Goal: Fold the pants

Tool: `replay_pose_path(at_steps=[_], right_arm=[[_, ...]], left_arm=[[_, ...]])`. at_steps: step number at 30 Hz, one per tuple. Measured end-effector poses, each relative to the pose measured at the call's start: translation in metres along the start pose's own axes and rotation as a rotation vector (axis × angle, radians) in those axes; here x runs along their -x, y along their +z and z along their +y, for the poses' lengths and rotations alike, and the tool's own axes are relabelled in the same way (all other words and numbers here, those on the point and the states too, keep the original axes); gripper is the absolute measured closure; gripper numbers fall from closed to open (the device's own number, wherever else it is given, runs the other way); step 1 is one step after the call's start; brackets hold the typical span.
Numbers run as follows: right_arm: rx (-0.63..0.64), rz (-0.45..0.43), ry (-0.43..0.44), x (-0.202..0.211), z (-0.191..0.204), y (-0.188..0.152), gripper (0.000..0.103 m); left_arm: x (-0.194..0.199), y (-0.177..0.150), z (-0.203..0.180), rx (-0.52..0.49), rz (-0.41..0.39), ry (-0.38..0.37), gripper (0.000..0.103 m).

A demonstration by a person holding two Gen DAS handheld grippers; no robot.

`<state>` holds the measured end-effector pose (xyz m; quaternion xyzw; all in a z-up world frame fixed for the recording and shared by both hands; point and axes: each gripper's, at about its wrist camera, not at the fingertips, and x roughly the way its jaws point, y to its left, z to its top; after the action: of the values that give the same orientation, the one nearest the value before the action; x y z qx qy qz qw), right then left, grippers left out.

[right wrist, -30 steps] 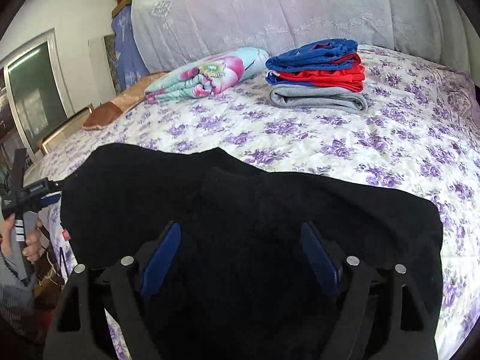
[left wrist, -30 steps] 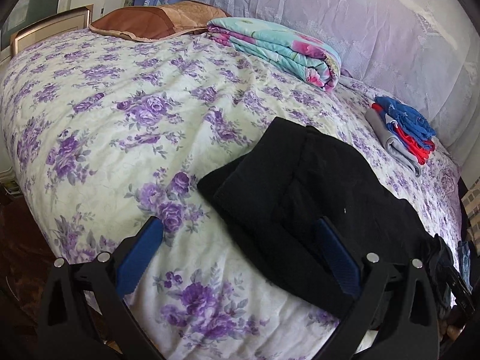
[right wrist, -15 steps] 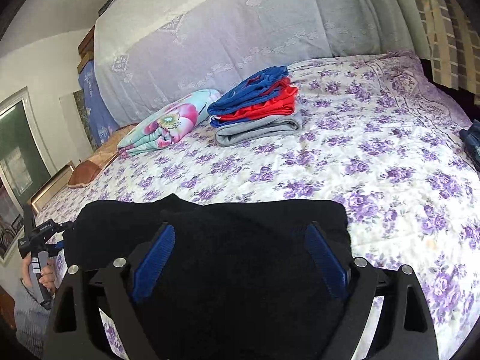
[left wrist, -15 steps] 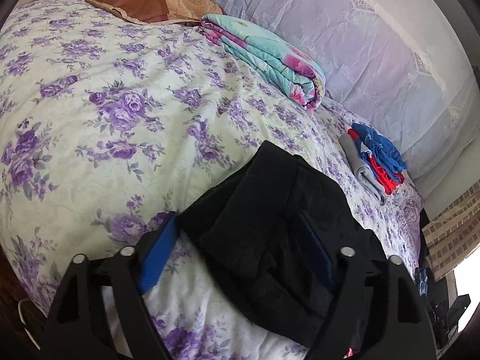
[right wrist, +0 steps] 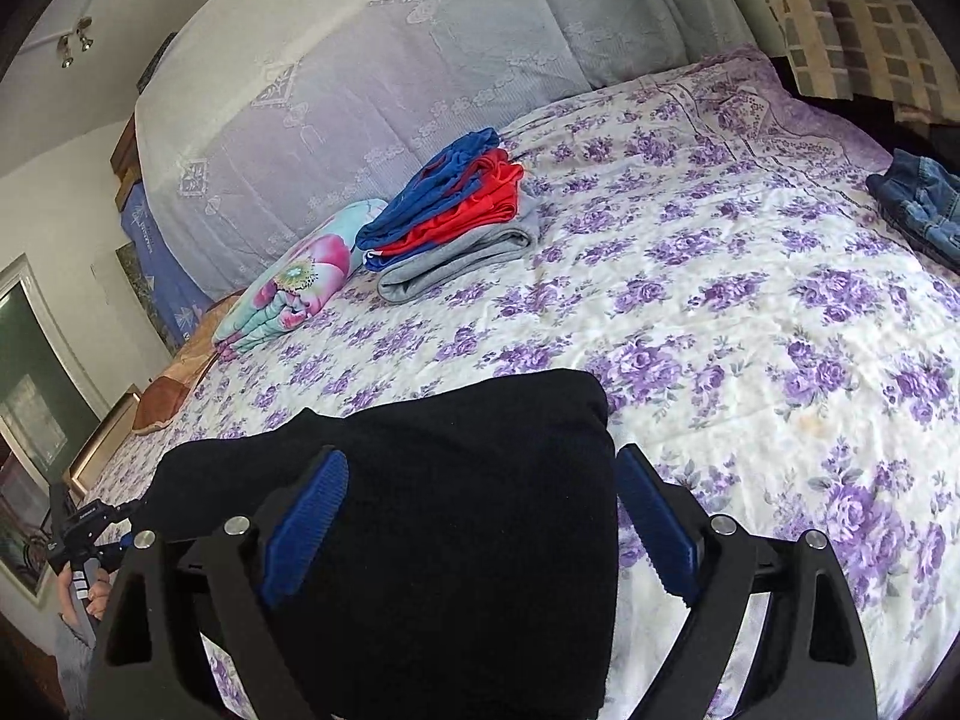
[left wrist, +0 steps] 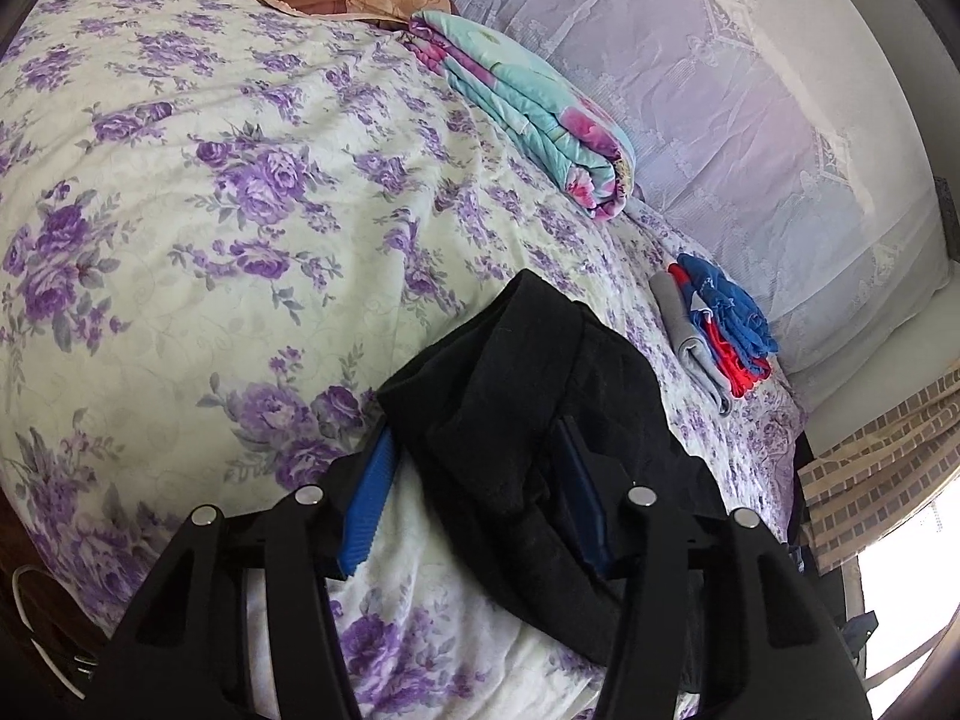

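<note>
my left tongs (left wrist: 474, 480) are closing around a bunched edge of the black pants (left wrist: 540, 396), cloth between the blue pads, whether they press it yet i cannot tell. my right tongs (right wrist: 474, 516) stand wide over the other end of the pants (right wrist: 444, 516), which lie near the bed's (right wrist: 750, 312) front edge. open quilt stretches beyond (flowered, bare) up to a folded blanket (left wrist: 528, 114) and a stack of folded clothes (right wrist: 456, 222). jeans (right wrist: 924, 204) sit at the far right edge.

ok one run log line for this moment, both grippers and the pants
left hand-held gripper: closing around black fleece pants edge | right hand-held gripper: open, straddling pants | on purple floral bedspread
</note>
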<state>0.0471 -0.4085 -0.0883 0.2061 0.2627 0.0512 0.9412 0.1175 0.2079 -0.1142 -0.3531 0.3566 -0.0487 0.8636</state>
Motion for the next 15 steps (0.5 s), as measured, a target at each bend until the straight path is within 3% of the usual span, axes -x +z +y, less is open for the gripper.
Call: replay_pose_path(at_steps=[5,7,9,12,15], right_arm=[[-0.023,-0.004,0.003,0.003,-0.007,-0.002,0.012],[-0.024,-0.011,-0.001,0.005,-0.010,-0.002,0.012],[-0.029,-0.016,-0.008,0.008,-0.014,-0.001,0.012],[-0.034,-0.020,-0.019,0.010,-0.021,0.000,0.012],[-0.044,-0.012,-0.026,0.008,-0.030,0.000,0.012]], left_arm=[[-0.008,0.001,0.001,-0.011,-0.006,0.005,0.051],[-0.006,0.001,0.003,0.006,-0.021,0.003,0.059],[-0.001,0.001,0.003,0.014,-0.040,-0.003,0.080],[0.013,0.003,-0.007,-0.003,-0.068,-0.014,0.084],[0.025,0.003,-0.026,-0.044,-0.097,0.020,0.084]])
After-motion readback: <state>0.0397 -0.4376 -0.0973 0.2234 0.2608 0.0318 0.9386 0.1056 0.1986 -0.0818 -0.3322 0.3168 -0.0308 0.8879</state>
